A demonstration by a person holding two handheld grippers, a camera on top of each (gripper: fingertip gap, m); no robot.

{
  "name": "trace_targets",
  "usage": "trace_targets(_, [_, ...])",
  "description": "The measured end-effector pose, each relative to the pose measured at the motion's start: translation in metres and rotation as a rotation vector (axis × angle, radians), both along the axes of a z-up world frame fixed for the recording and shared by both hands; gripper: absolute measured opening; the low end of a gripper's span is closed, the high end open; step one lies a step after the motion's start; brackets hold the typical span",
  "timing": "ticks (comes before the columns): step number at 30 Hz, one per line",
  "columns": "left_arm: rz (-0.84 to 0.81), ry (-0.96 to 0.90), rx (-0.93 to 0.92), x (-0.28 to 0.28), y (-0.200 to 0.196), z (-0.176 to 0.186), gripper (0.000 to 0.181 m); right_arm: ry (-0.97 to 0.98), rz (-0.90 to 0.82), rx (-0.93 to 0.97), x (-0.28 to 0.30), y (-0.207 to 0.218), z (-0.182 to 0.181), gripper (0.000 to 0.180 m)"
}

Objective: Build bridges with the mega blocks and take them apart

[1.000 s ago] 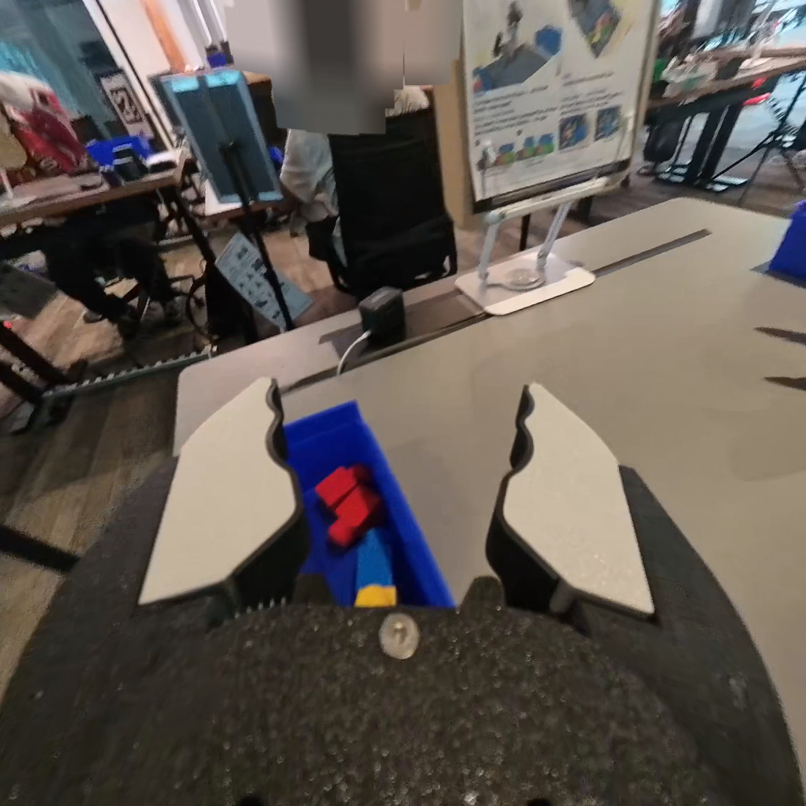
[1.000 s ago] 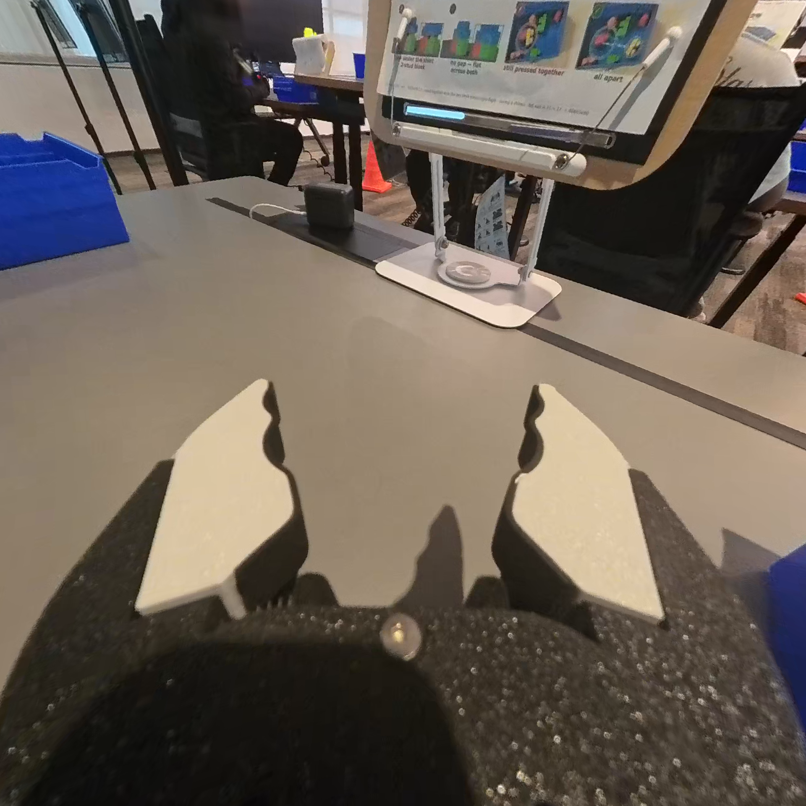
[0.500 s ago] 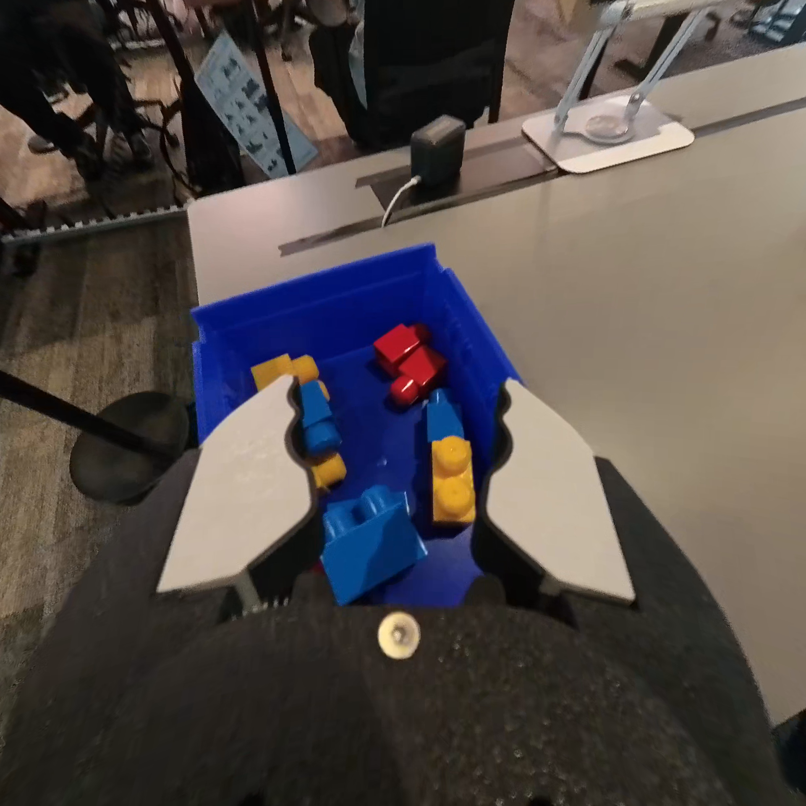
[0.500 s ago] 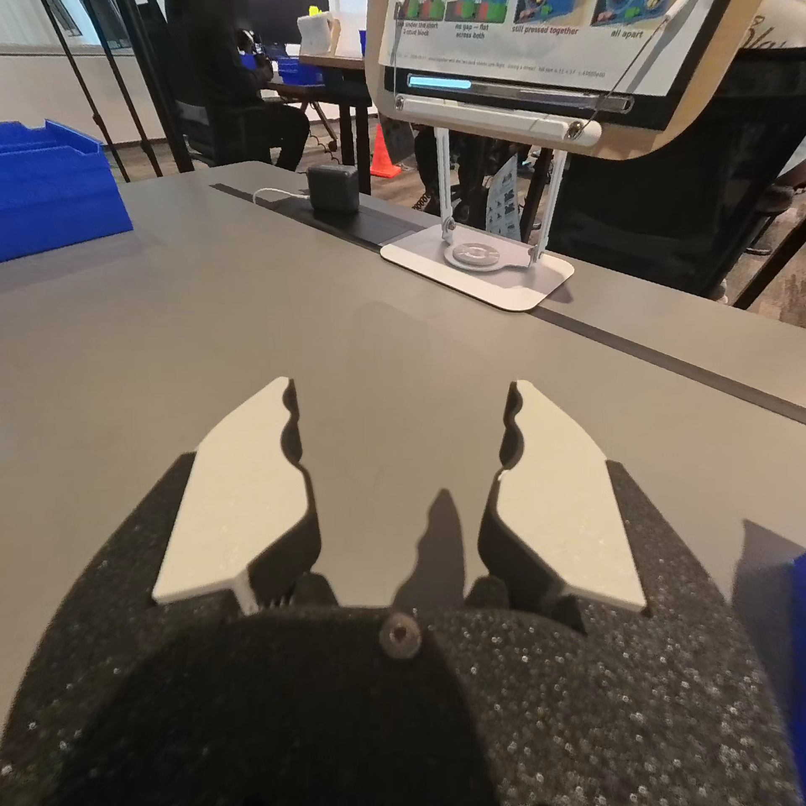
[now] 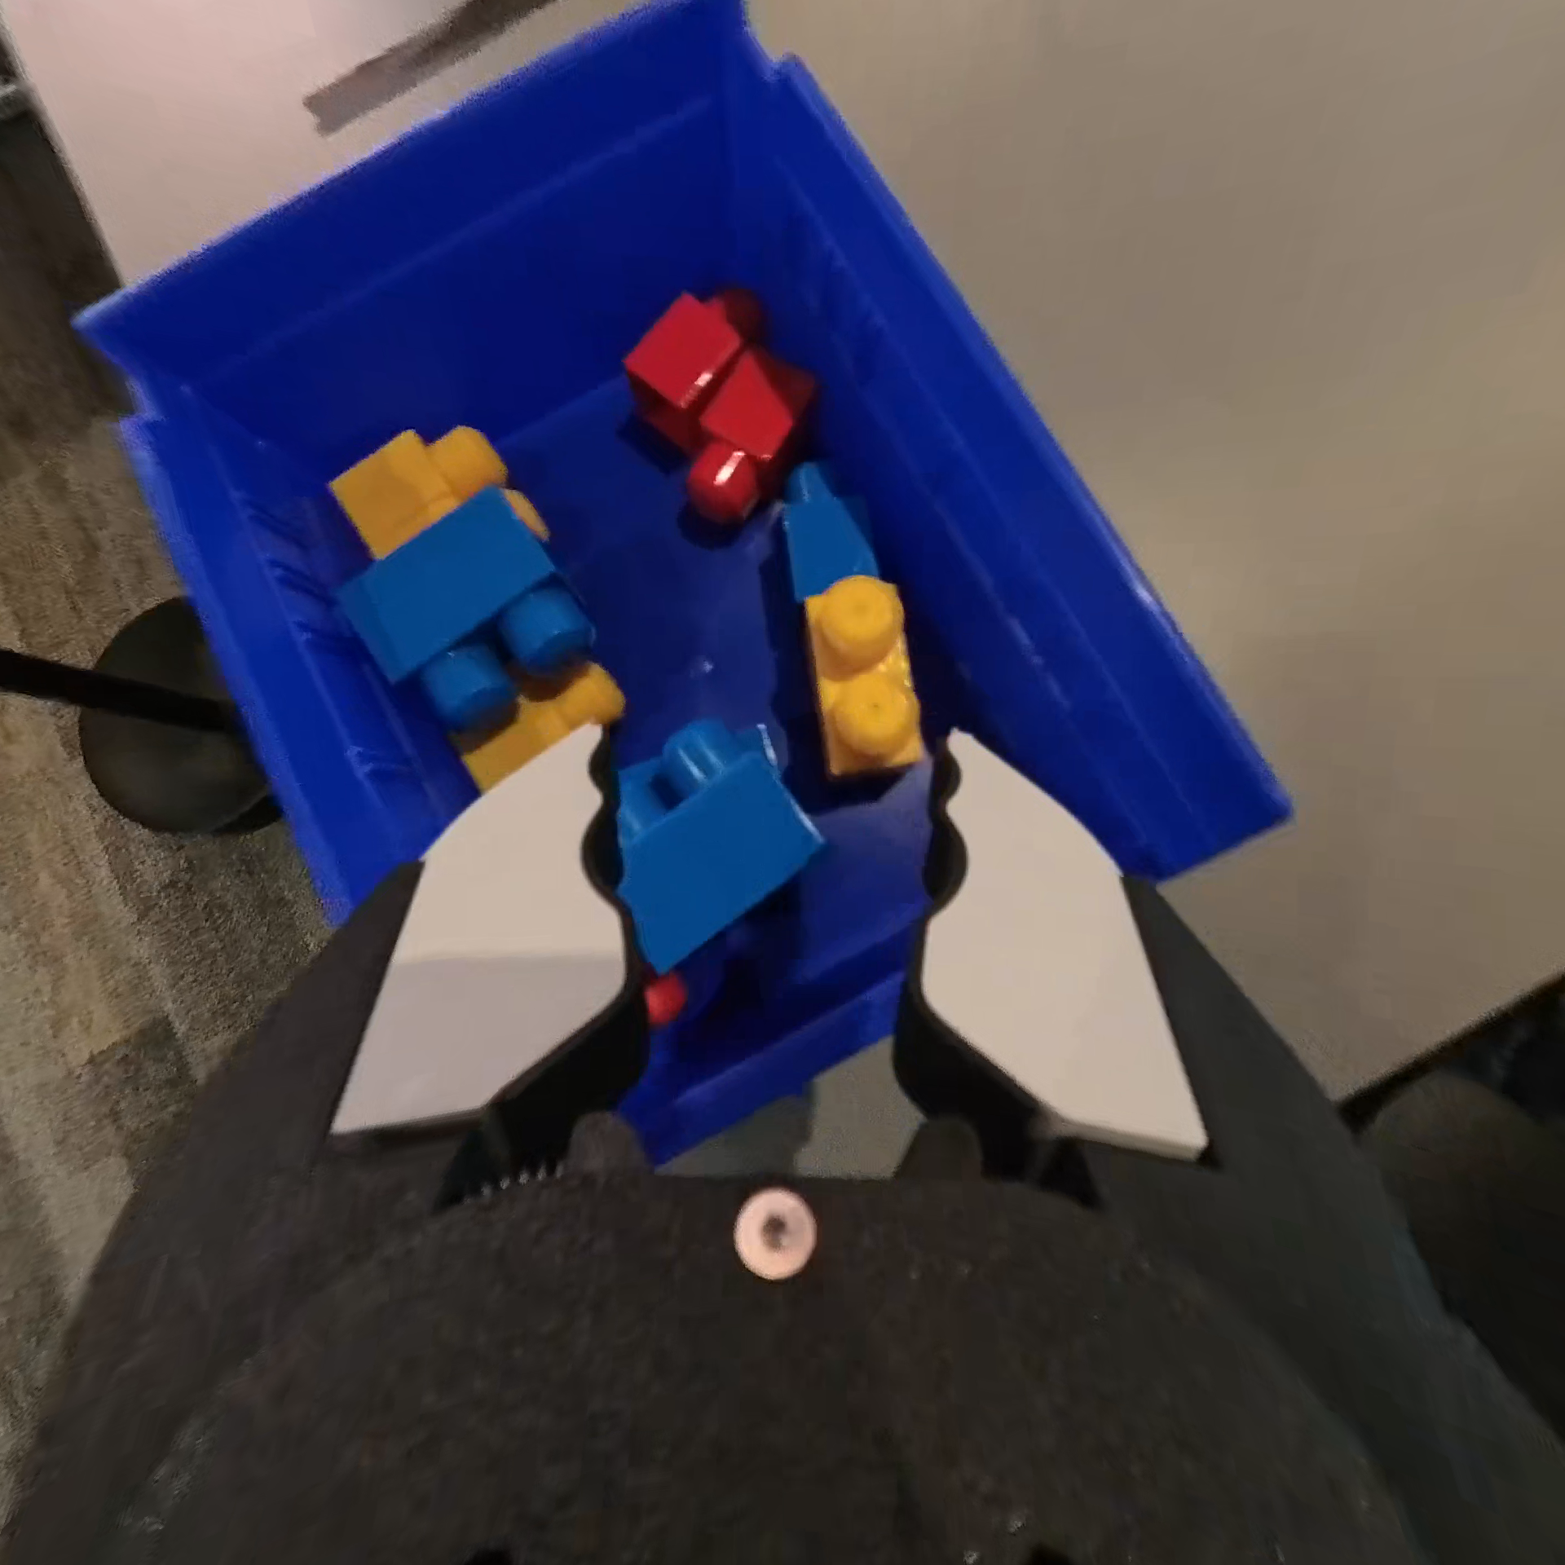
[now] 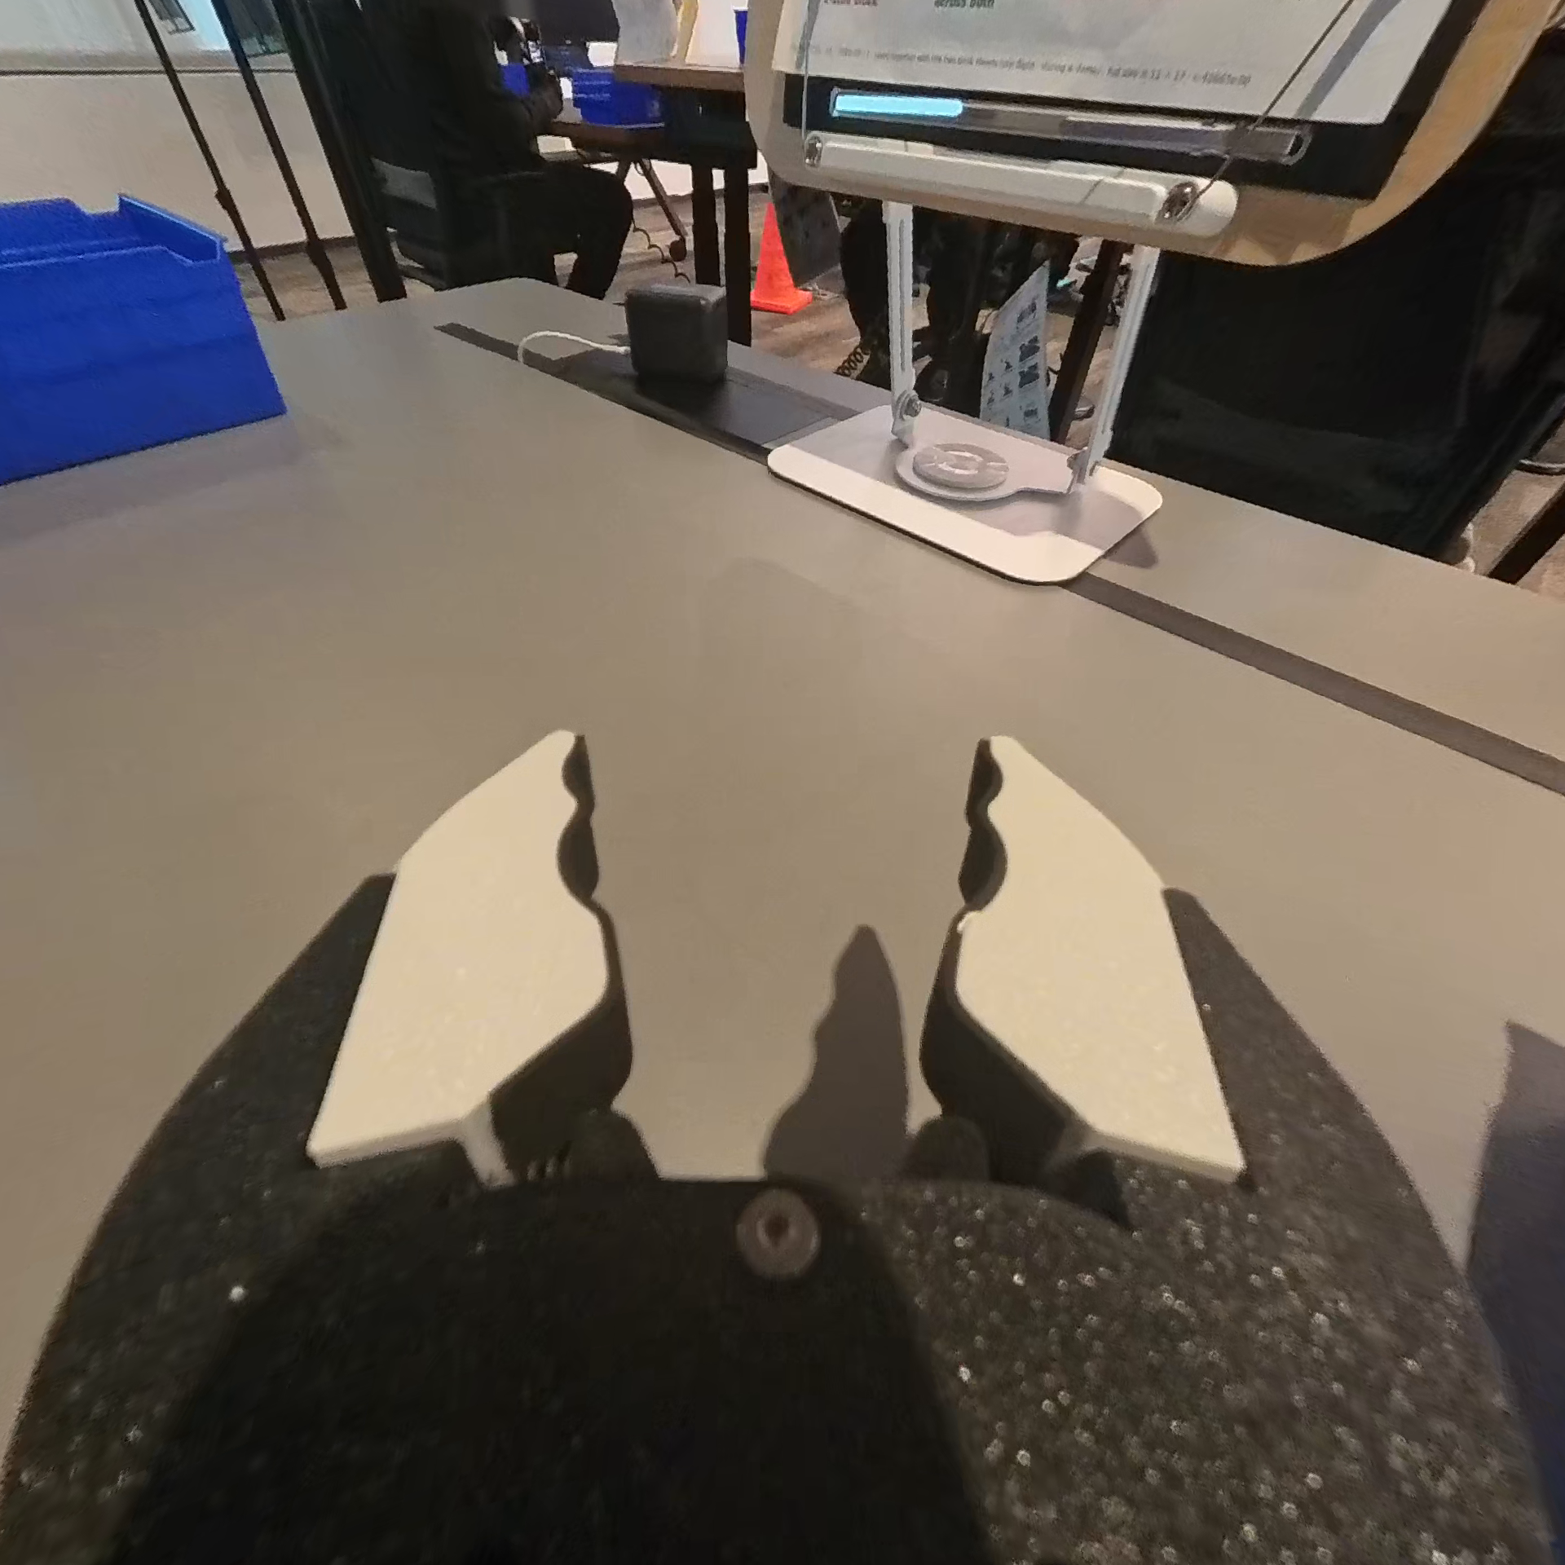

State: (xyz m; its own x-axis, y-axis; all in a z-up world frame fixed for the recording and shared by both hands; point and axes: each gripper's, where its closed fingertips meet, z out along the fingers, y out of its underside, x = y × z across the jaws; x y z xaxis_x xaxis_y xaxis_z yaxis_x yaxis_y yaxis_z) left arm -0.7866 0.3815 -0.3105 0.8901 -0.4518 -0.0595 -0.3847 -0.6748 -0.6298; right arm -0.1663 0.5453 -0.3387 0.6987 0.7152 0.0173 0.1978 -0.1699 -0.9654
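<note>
A blue bin [image 5: 1059,525] at the table's left end holds loose mega blocks: a red pair [image 5: 720,398], a blue block [image 5: 457,584] lying on yellow ones [image 5: 406,483], a yellow block [image 5: 864,677] and a tilted blue block [image 5: 711,855]. My left gripper [image 5: 766,754] is open above the bin, with the tilted blue block between its fingers, not gripped. My right gripper [image 6: 779,745] is open and empty, low over the bare grey table [image 6: 593,644]. The bin's side [image 6: 110,339] also shows far left in the right wrist view.
A white stand base [image 6: 974,500] carrying an instruction board [image 6: 1101,76] sits at the table's far edge, with a black charger cube [image 6: 677,330] and cable beside it. A person sits at another desk behind. Floor lies left of the bin. Some 65 cm of space lies between my two pairs of fingers.
My left gripper has tipped down and moved in over the bin, so the blocks now fill its view. My right gripper has edged forward and its fingers have closed slightly.
</note>
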Motion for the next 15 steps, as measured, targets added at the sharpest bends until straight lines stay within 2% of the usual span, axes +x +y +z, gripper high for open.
trace_targets(5, [-0.064,-0.034,-0.055,0.024,0.000,-0.004,0.061,-0.022,0.015,-0.009,-0.005,-0.001,-0.006,0.084])
trace_targets(9, [-0.019,-0.019,-0.062,0.034,0.007,-0.018,0.061,-0.023,0.008,-0.008,-0.005,-0.001,-0.007,0.083])
trace_targets(15, [0.067,0.025,-0.085,0.038,0.009,-0.043,0.051,-0.020,0.004,-0.023,-0.005,0.001,-0.010,0.083])
